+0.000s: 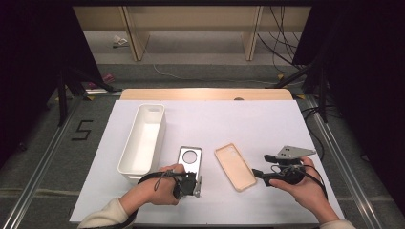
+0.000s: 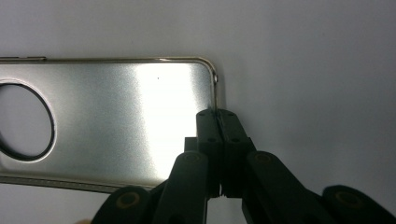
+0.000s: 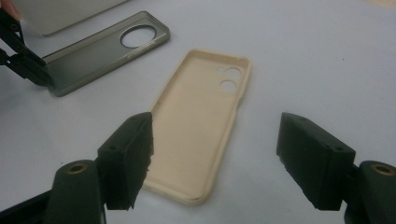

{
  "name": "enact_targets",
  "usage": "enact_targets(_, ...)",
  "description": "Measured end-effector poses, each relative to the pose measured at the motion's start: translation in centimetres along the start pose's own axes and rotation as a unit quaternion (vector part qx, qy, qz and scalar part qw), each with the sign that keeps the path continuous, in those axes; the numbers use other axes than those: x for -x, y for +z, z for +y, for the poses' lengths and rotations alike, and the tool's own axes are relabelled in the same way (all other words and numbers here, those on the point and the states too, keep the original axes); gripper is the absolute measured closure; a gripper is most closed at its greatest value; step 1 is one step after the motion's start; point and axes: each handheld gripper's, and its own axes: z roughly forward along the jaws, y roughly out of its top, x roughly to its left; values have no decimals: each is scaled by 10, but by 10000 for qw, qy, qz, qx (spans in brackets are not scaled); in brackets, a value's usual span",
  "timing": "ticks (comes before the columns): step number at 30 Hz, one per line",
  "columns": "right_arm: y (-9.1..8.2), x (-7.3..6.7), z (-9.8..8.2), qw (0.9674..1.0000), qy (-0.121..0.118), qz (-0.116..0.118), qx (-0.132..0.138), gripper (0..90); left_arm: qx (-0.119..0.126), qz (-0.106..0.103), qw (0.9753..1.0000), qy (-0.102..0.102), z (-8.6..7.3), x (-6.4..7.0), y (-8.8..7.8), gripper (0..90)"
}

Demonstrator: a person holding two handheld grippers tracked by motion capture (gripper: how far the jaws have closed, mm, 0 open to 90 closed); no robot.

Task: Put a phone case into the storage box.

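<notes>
High view: the left gripper [image 1: 190, 185], at the lower middle of the frame, is clenched on the near short edge of the silver phone case [image 1: 190, 161], which lies flat just right of the white bin [image 1: 142, 139]. In the left gripper view the jaws are pinched together on the thin rim [image 2: 215, 112] near the case's corner, so the hold is narrow and off-centre.

To do this step well, I judge the lift should be slow and level, since a grip so close to a corner lets the case swing or slip. Keeping the wrist steady and carrying it low toward the bin in the left half of the frame seems safest.

The right gripper [image 3: 215, 154] stands released, its jaws wide apart over the near end of the beige phone case [image 3: 201, 121] without touching it. In the high view that case [image 1: 235, 166] lies just right of the silver one.

The worktop [image 1: 258, 124] is a plain white sheet over a wooden top, smooth and glossy enough to reflect in the silver case. Beyond it, at the top of the frame, are a grey floor, loose cables [image 1: 282, 38], dark stands and pale wooden furniture legs [image 1: 136, 40].
</notes>
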Motion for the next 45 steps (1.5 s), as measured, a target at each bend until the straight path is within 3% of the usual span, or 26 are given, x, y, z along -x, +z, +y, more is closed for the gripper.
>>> enact_targets(9,1,-2,3,9999,43,11,92,283,112,311,9994,74,0,2,-8,886)
enact_targets(15,10,-8,12,9987,255,280,351,282,166,380,9991,70,3,3,-12,887)
enact_targets(24,46,-23,42,9948,558,607,594,280,285,550,9980,100,8,6,-20,888)
enact_targets(32,82,-32,65,9943,669,666,506,290,333,625,9974,165,11,7,-24,887)
enact_targets(35,96,-33,70,9924,871,734,457,293,385,701,9966,208,13,7,-26,887)
enact_targets(36,100,-33,72,9919,942,738,422,295,352,636,9971,202,13,8,-27,887)
enact_targets(45,129,-32,74,9883,1288,799,177,331,428,746,9959,276,17,10,-31,888)
